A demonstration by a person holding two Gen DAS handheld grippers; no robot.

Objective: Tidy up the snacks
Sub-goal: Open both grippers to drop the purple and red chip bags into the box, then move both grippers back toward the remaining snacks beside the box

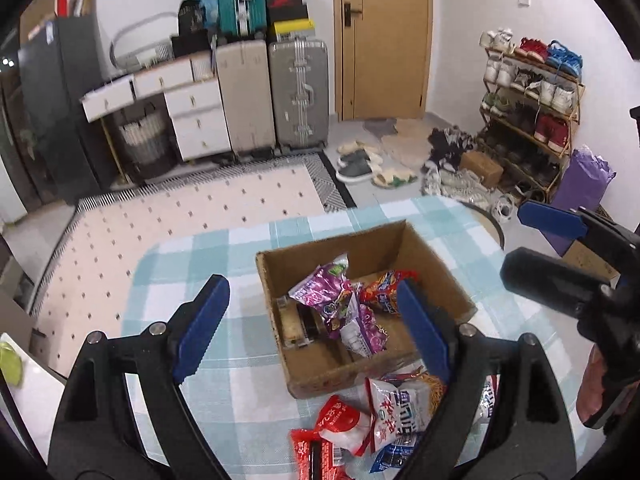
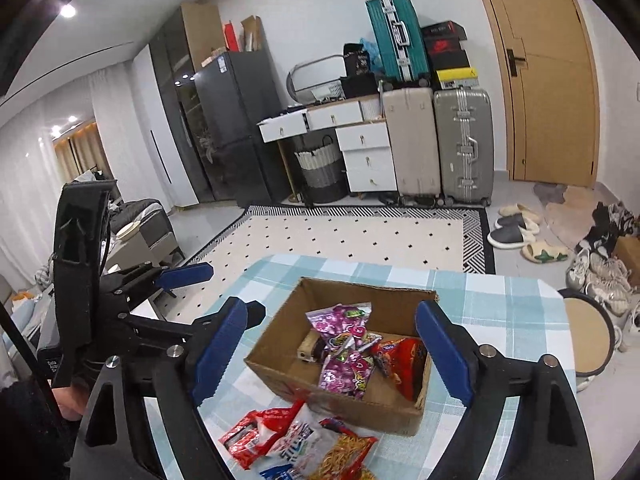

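Note:
An open cardboard box (image 1: pixel 280 280) (image 2: pixel 280 380) stands on a table with a blue-and-white checked cloth (image 1: pixel 224 248) (image 2: pixel 500 312). It holds purple snack packets (image 1: pixel 324 292) (image 2: pixel 348 368) and a red-orange packet (image 1: pixel 380 292) (image 2: pixel 404 360). Several snack bags lie in a pile in front of the box: a red-and-white bag (image 1: pixel 340 428) (image 2: pixel 256 428), a white-and-blue bag (image 1: pixel 396 412) (image 2: pixel 296 448) and a noodle snack bag (image 2: pixel 344 452). My left gripper (image 1: pixel 312 328) is open and empty above the box's near side. My right gripper (image 2: pixel 332 356) is open and empty above the box; it also shows at the right edge of the left wrist view (image 1: pixel 560 248).
The table's far edge drops to a dotted white rug (image 1: pixel 180 208) (image 2: pixel 340 236). A round stool (image 2: pixel 588 336) stands to the table's right. Suitcases (image 1: pixel 296 92), a drawer unit, a door, slippers and a shoe rack (image 1: pixel 532 112) line the far wall.

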